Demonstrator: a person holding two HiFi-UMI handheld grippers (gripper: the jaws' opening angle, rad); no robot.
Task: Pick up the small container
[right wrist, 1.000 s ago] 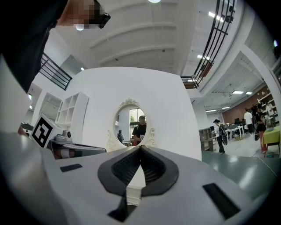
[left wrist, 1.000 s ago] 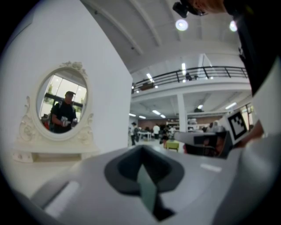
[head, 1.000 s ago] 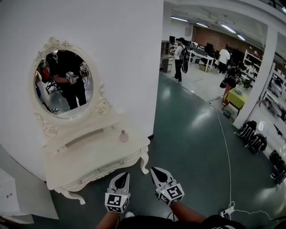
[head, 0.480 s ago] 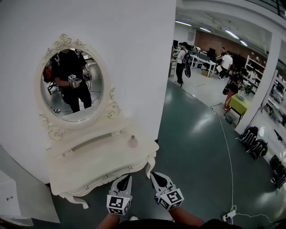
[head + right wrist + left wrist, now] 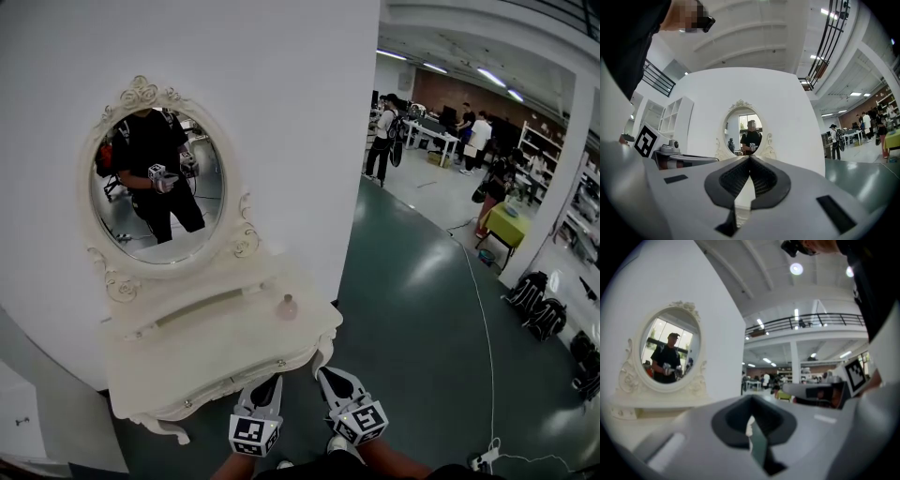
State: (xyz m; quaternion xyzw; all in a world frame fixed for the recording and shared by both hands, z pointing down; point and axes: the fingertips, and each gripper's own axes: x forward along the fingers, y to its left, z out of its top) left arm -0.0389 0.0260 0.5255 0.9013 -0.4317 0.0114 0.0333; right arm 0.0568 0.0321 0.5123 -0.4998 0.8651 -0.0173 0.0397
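The small container (image 5: 288, 307), a pale pink bottle with a round stopper, stands on the right part of the white dressing table (image 5: 178, 366), below the oval mirror (image 5: 159, 183). In the head view my left gripper (image 5: 270, 384) and right gripper (image 5: 326, 375) are held side by side just in front of the table's front edge, well short of the container. Both are shut and hold nothing. The left gripper (image 5: 750, 403) looks past the mirror (image 5: 668, 350), and the right gripper (image 5: 750, 159) points at the mirror (image 5: 749, 133). Neither gripper view shows the container.
A white wall rises behind the table, with a white cabinet (image 5: 28, 422) at the lower left. To the right lies green floor with a cable (image 5: 483, 319), a power strip (image 5: 487, 459), black bags (image 5: 539, 305), a yellow table (image 5: 514, 225) and several people far back.
The dressing table and mirror have drawn closer and shifted right in the head view. Both grippers sit lower in the frame, now near the table's front edge, still shut.
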